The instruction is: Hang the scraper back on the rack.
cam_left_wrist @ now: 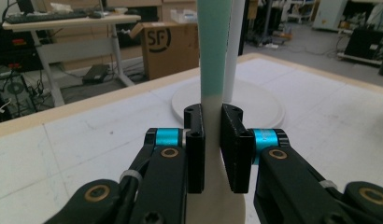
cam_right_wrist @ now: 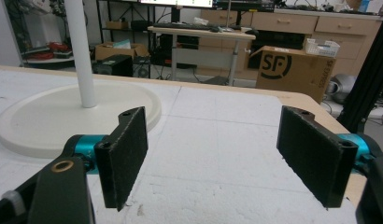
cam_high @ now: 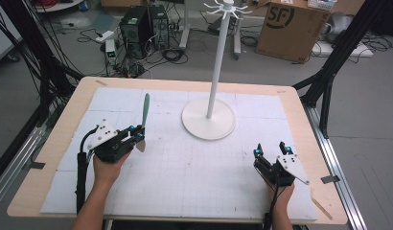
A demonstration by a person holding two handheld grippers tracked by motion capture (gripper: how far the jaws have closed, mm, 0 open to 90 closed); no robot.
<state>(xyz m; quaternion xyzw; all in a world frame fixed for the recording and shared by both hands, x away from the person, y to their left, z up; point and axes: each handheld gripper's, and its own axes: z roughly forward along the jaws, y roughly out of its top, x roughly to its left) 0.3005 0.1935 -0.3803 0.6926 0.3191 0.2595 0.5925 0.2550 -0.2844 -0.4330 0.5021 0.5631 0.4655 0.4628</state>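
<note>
White foam board covers the table (cam_high: 194, 177), framed by a pale wooden edge. Nearest the viewer, a person's forearms enter from below, each hand holding a two-jaw gripper. On the right side, the right gripper (cam_high: 271, 149) rests low over bare board with its jaws spread wide apart and nothing between them. On the left side, the left gripper (cam_high: 140, 135) has its jaws pressed together on a spatula (cam_high: 144, 117), gripping the cream neck just above the blade. The spatula's mint-green handle points away from the person, toward the far edge, and the tool appears lifted off the board. Farther back, near the table's middle, stands a white hanging rack (cam_high: 213, 86): a round base, a tall thin pole, and a ring of hooks at the top, all bare. Judging from this, the pick-up is done; carrying the spatula to the rack and hanging it on a hook remains.
</note>
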